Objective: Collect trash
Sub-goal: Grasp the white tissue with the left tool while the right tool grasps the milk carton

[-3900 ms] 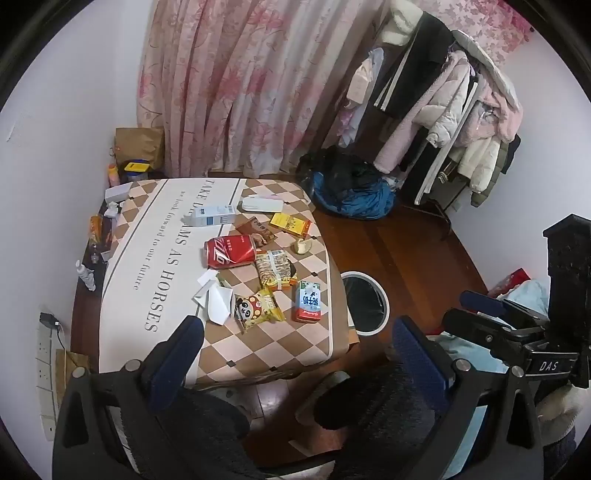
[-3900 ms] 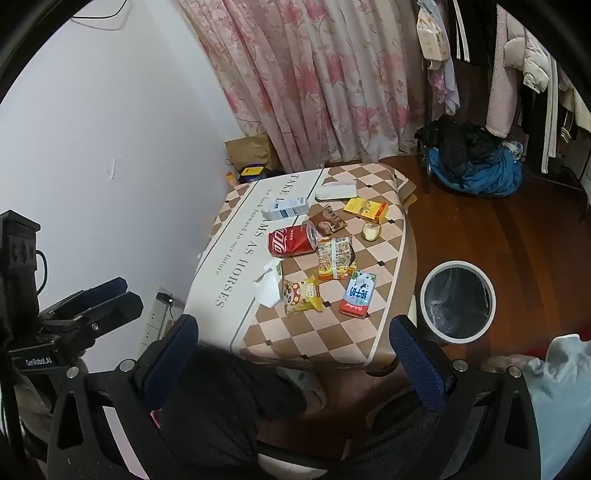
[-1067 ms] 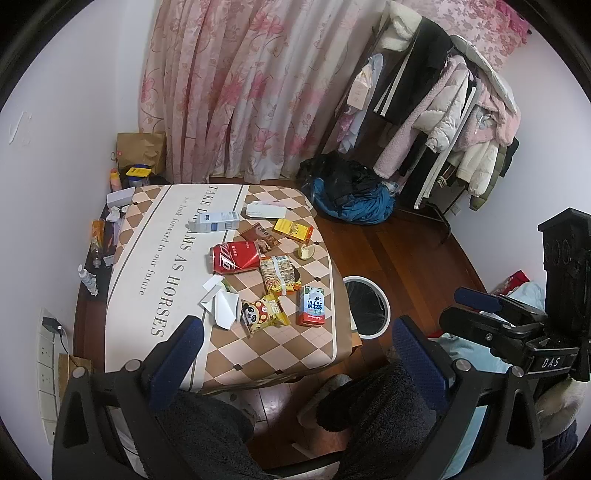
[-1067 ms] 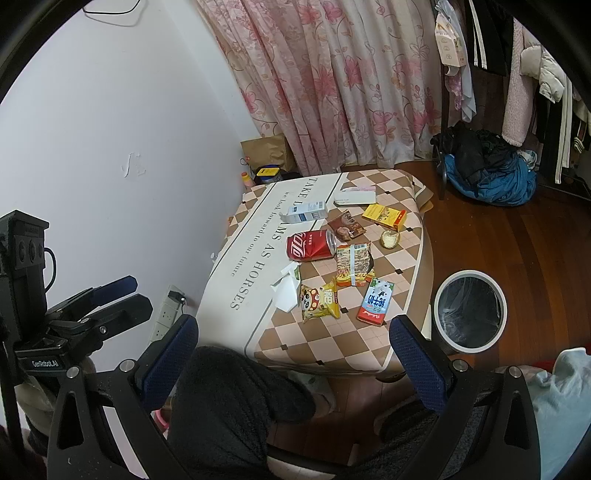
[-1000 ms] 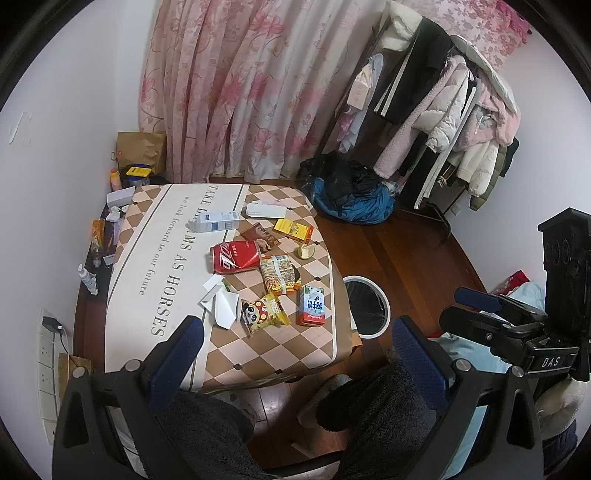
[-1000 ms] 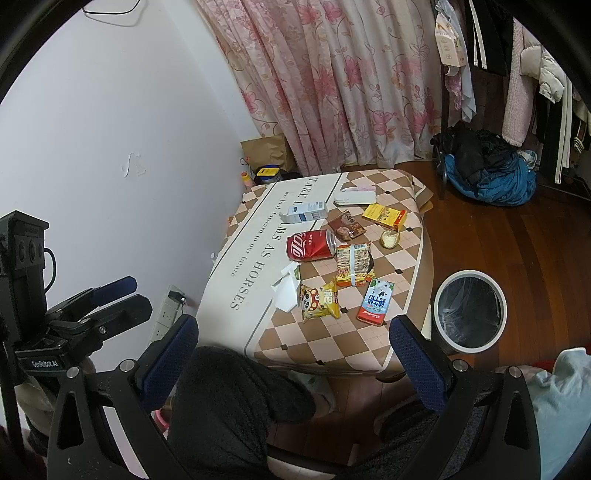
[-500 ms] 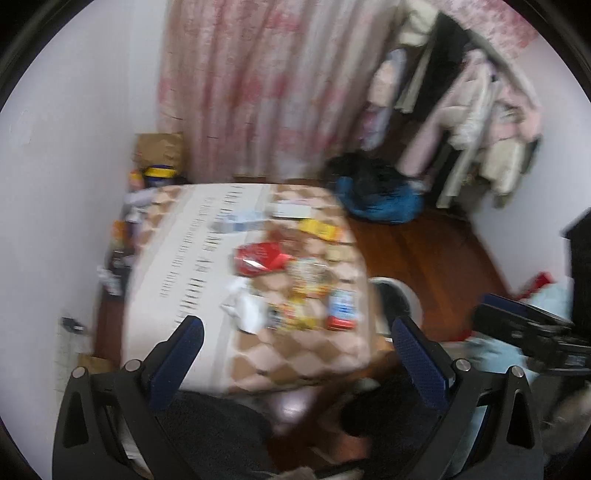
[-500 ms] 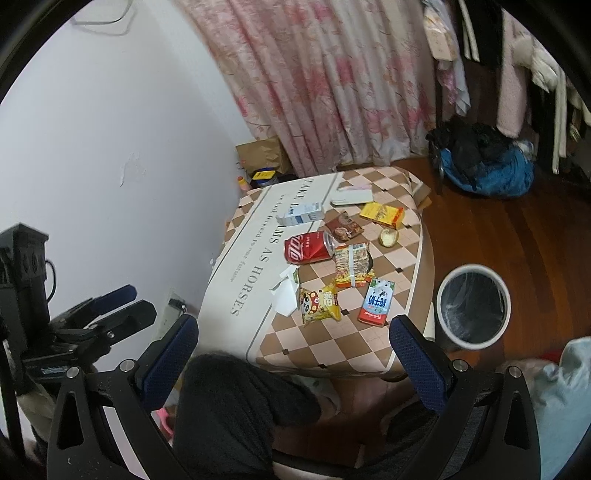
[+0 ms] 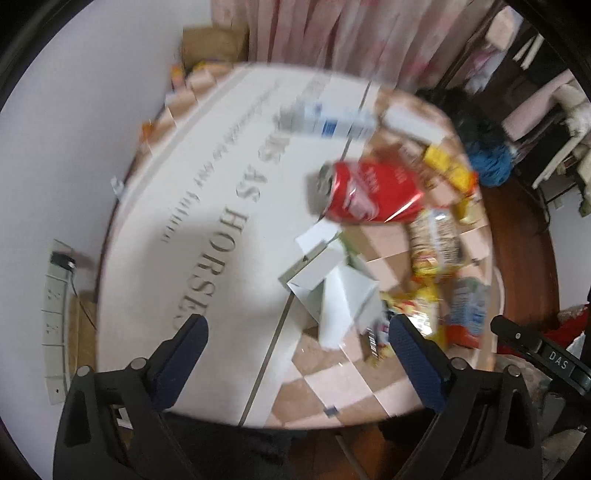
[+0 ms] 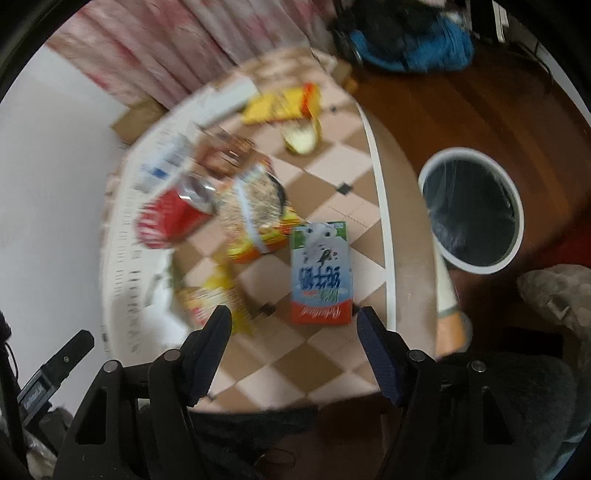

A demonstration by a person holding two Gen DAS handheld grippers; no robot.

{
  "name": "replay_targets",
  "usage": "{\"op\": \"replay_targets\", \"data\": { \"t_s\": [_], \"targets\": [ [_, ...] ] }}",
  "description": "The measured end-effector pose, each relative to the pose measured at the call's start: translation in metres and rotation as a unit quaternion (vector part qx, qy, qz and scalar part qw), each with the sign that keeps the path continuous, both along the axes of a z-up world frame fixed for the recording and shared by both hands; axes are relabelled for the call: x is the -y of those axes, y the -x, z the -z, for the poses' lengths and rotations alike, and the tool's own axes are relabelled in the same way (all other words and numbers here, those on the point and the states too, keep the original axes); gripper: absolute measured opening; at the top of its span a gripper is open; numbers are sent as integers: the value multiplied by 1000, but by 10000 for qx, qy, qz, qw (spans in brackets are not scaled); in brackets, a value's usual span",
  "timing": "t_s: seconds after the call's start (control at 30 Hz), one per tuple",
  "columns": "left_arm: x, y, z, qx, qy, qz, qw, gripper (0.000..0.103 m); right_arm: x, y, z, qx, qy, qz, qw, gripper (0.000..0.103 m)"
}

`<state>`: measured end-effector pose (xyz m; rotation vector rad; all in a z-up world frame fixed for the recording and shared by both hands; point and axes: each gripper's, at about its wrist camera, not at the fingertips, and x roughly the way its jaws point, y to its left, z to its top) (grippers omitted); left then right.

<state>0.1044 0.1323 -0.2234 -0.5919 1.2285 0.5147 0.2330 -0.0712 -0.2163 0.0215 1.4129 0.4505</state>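
Observation:
Trash lies on a low table (image 9: 207,266) with a checkered and lettered cloth. In the left wrist view I see a red can (image 9: 369,194) on its side, folded white paper (image 9: 332,291), snack packets (image 9: 437,240) and a white and blue carton (image 9: 332,120). My left gripper (image 9: 295,347) is open above the table's near edge, just before the paper. In the right wrist view a milk carton (image 10: 320,275) lies flat just ahead of my open right gripper (image 10: 295,332). The red can (image 10: 173,216) and a noodle packet (image 10: 258,210) lie beyond. Both views are blurred.
A white-rimmed trash bin (image 10: 472,214) with a black liner stands on the wooden floor right of the table (image 10: 328,362). A blue bag (image 10: 410,44) lies at the back, pink curtains (image 9: 314,29) behind the table, a white wall (image 9: 74,110) on the left.
Both grippers have dropped fast toward the table, which now fills both views. The left is near the white paper, the right near the milk carton. Both stay open.

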Motion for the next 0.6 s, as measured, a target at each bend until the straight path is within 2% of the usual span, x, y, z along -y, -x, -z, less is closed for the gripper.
{"op": "replay_targets", "data": {
  "t_s": [0.13,0.2,0.27,0.3,0.33,0.37,0.43,0.47,0.5,0.6],
  "targets": [
    [-10,-18,42,-126,555,1,9984,92,-12,-16,39,-304,193,55,9993,72],
    [-14,-27,59,-187,747,19,9970,85,-17,-20,53,-392,295,46,9988,73],
    [-15,-33,70,-205,834,55,9963,72,-23,-22,61,-392,354,-35,9986,73],
    [-13,-36,68,-182,720,72,9972,71,-25,-22,65,-401,397,-76,9984,73],
    [-12,-40,66,-122,665,147,9976,62,-28,-23,69,-405,472,-119,9980,73],
    [-10,-43,66,-136,627,220,9977,47,-29,-21,70,-422,517,-145,9977,73],
    [-5,-45,64,-193,475,252,9984,41,-32,-19,76,-372,582,-220,9974,69],
    [-2,-45,63,-139,437,283,9985,36,-33,-18,75,-308,619,-263,9973,64],
    [1,-44,61,-110,397,315,9987,34,-35,-16,74,-187,748,-352,9964,53],
    [8,-40,50,-60,153,385,9991,25,-38,-10,77,-30,769,-492,9958,53]
  ]
}}
